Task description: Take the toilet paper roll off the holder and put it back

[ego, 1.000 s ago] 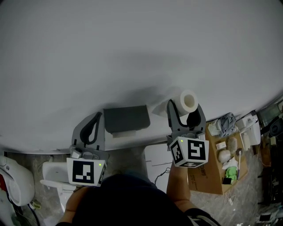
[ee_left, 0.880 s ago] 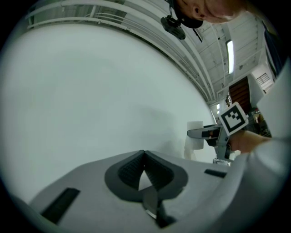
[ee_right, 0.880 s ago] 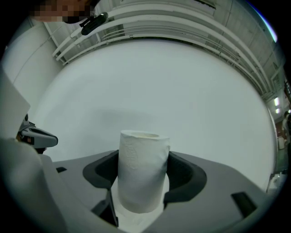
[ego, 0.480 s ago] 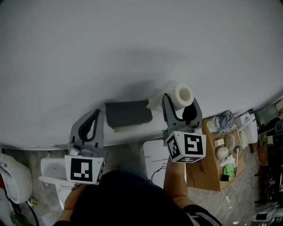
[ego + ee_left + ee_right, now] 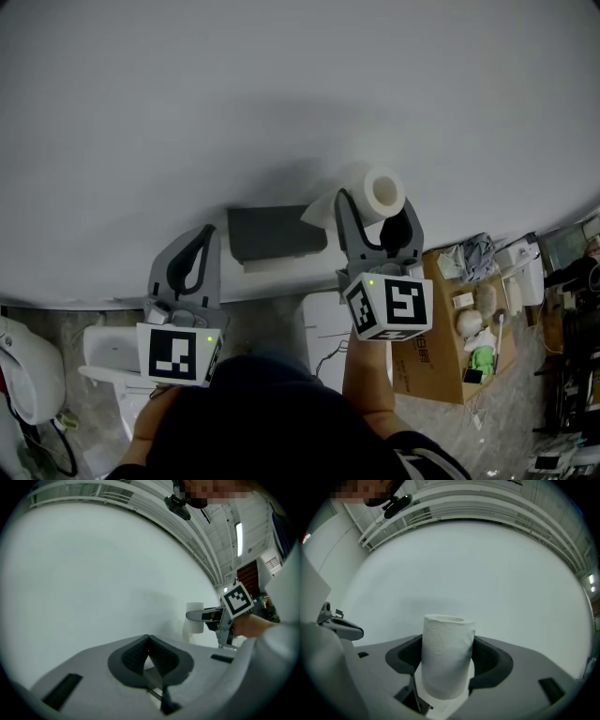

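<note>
As the task stands: I judge the first half done. The toilet paper roll is off the holder, which sits bare on the wall.
Left to do: I have to carry the roll back and seat it on the holder; as far as I can see, that is not yet begun.
Roll: in the air just off the holder's right end, close to the wall, its hollow core end turned up toward my head camera. A loose flap of paper points toward the holder.
Right hand-held gripper: clamped on the roll's sides, jaws spread to about the roll's width.
Left hand-held gripper: clenched on nothing, pads meeting. It hovers below the holder's left end, apart from it.
</note>
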A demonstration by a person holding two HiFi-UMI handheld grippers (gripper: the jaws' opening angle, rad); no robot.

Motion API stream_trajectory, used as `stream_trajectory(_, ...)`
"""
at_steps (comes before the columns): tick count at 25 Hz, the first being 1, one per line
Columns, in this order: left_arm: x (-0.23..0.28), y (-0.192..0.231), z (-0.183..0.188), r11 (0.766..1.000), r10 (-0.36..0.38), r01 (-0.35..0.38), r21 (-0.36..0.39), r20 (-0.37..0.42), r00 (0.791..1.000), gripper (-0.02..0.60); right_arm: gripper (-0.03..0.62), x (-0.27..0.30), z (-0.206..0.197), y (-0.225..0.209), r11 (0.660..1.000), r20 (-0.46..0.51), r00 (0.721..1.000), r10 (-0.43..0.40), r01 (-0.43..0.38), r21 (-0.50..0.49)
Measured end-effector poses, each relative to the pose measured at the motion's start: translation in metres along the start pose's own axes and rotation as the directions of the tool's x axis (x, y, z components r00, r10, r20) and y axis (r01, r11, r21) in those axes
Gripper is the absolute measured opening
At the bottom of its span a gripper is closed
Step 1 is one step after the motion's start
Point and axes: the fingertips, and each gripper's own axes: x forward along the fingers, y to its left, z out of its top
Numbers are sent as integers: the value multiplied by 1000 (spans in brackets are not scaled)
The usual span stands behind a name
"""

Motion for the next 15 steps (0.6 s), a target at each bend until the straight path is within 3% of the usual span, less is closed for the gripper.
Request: stream_trajectory(15,-7,11,-4,1000,8,-8,-13,-2,1000,0,318,12,0,42,997,-5,997,72,-72,-2)
